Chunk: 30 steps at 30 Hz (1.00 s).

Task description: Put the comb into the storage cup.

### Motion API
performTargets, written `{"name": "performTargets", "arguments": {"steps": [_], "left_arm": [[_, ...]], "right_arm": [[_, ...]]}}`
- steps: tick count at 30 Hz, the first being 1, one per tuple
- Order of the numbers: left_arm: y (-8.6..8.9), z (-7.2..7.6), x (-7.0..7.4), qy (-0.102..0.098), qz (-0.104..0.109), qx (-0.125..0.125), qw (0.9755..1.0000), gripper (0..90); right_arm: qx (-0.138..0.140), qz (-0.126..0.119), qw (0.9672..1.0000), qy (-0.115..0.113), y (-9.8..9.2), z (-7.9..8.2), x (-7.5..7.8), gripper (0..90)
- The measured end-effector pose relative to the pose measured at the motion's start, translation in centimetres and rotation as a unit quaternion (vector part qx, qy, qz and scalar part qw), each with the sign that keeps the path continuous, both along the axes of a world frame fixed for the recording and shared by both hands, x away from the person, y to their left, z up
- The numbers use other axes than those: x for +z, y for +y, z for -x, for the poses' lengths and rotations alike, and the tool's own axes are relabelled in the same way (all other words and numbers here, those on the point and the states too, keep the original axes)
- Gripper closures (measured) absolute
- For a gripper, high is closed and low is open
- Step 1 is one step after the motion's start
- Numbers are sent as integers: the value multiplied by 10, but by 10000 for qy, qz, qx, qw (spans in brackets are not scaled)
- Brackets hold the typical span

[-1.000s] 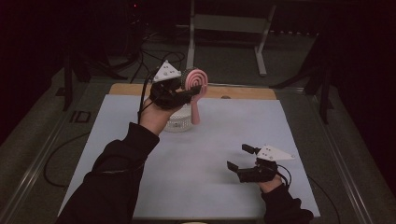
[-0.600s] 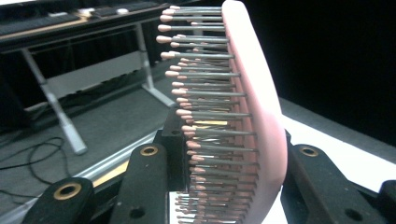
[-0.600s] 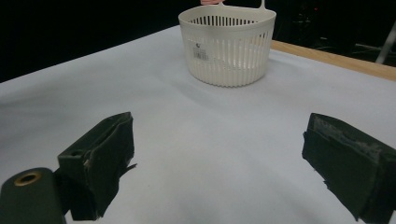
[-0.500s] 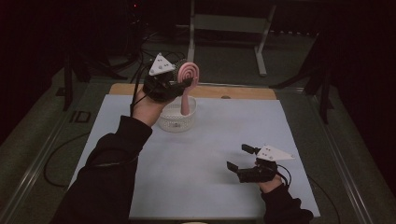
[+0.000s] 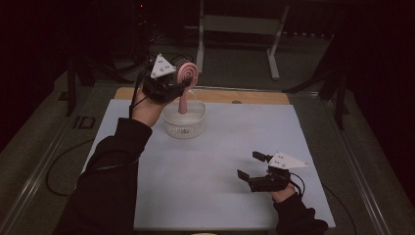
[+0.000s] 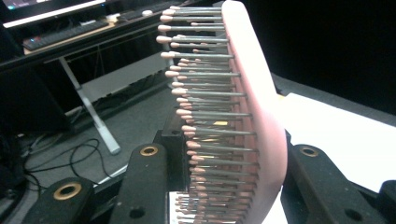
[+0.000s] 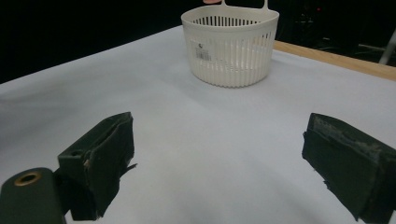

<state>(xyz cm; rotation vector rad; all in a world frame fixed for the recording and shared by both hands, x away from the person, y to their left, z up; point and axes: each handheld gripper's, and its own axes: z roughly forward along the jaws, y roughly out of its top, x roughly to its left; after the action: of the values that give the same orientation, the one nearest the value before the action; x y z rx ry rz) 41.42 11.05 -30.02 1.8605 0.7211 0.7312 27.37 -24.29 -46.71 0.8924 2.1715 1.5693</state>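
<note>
Clenching one pink hairbrush (image 5: 186, 78), left tongs (image 5: 177, 88) hover over one basket (image 5: 184, 128); right tongs (image 5: 250, 166) released.

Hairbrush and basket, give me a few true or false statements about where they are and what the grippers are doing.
1. The left gripper is shut on the pink hairbrush. True.
2. The hairbrush lies flat on the table. False: it is held up, handle pointing down into the white basket.
3. The right gripper holds the basket. False: its jaws are open with nothing between them, well apart from it.
4. The basket stands upright on the white tabletop. True.
</note>
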Motion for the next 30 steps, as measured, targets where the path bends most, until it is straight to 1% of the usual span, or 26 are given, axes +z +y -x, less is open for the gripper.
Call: {"name": "performTargets", "arguments": {"steps": [4, 6, 8, 11, 13, 18, 21, 24, 26, 28, 30], "left_arm": [[1, -5, -9, -84, -180, 52, 9998, 648], [2, -8, -13, -111, -206, 91, 9997, 648], [3, -10, -16, -86, -190, 101, 9997, 647], [1, -12, -22, -144, -332, 108, 9993, 647], [0, -13, -26, -133, -347, 90, 9993, 648], [-4, -15, -37, -191, -467, 96, 9987, 647], [-5, -16, -43, -174, -446, 87, 9988, 647], [-5, -17, -48, -167, -483, 73, 9987, 648], [-5, -17, -52, -178, -559, 89, 9982, 647], [-5, -17, -55, -251, -613, 76, 9978, 647], [-6, -17, -59, -231, -636, 89, 9977, 647]], "right_arm": [[-10, -8, 10000, -6, 0, 0, 0, 88], [-8, -3, 10000, -6, 0, 0, 0, 89], [1, 21, 10000, -15, 0, 0, 0, 89], [8, 10, 10000, -12, 0, 0, 0, 89], [17, 4, 10000, -23, 0, 0, 0, 89], [16, -25, 10000, -20, 0, 0, 1, 89], [9, -19, 10000, -22, -1, 0, 1, 88], [10, -21, 10000, -23, -1, 0, 1, 89], [4, -19, 10000, -27, -1, 0, 1, 89], [7, -16, 10000, -18, -1, 0, 1, 89], [11, -32, 10000, -8, 0, 0, 0, 89]]}}
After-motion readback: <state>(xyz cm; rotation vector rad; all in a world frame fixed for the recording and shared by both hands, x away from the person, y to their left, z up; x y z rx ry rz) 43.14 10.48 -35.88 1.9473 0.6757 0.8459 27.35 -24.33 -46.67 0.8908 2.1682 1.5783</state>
